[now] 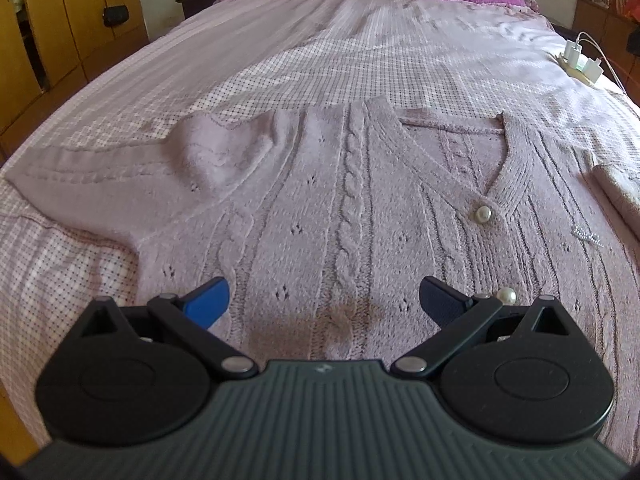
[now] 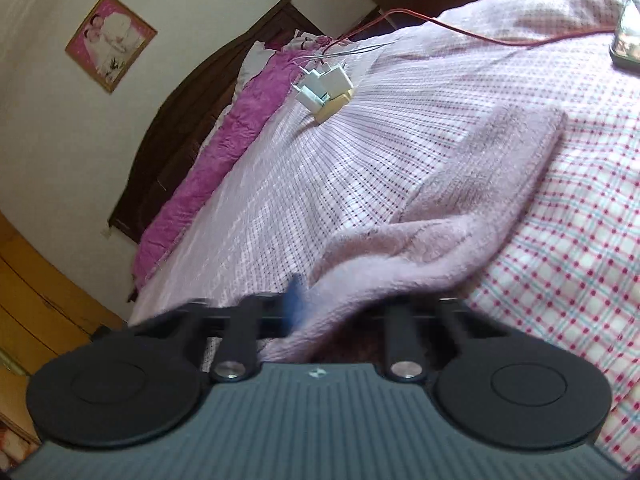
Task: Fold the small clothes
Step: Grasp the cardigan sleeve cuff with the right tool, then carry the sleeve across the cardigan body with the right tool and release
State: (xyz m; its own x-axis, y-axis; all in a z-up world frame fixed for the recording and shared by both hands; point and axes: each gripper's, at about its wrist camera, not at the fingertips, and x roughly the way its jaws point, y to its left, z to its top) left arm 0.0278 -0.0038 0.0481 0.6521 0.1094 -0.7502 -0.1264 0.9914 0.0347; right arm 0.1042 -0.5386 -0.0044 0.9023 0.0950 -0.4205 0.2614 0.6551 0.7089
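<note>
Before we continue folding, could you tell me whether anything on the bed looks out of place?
Yes: a power strip with white chargers and a phone lie on the bedsheet beyond the pink cardigan, cables trailing.

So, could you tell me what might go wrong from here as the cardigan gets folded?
1. The right gripper grips the sleeve near a charger strip and red cable; a wide swing could snag them.
2. The left gripper hovers open over the cardigan, so the body may slide as the sleeve is pulled.
3. The other sleeve is bunched at the shoulder; folding now could trap creases.
</note>
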